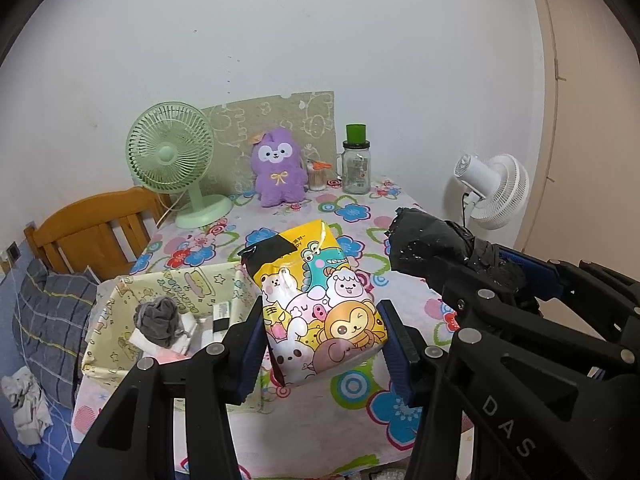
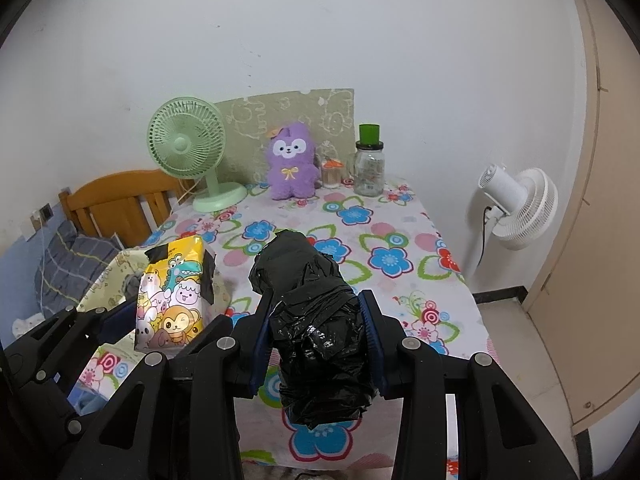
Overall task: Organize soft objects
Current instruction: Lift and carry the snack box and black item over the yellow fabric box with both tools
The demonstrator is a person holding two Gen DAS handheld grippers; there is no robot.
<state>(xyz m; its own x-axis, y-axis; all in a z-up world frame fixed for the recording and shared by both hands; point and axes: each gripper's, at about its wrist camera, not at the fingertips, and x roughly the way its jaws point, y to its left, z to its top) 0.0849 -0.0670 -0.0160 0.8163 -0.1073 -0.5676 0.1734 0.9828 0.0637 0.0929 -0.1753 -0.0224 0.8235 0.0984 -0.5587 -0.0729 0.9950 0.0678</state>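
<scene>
Here your left gripper (image 1: 322,344) clamps the yellow cartoon-animal pack (image 1: 320,300), glossy and puffy, its long axis running away from you above the floral table (image 1: 360,216), beside the yellow box (image 1: 120,344). Your right gripper (image 2: 316,344) grips the crinkled black bundle (image 2: 316,320), likewise pointing forward.

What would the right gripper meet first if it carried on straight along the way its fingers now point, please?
Probably the flowered tablecloth first, since the right gripper, shut on the black plastic bundle, points slightly down across the table. Beyond that lie the purple plush toy and glass jar, though depth is unclear.
</scene>
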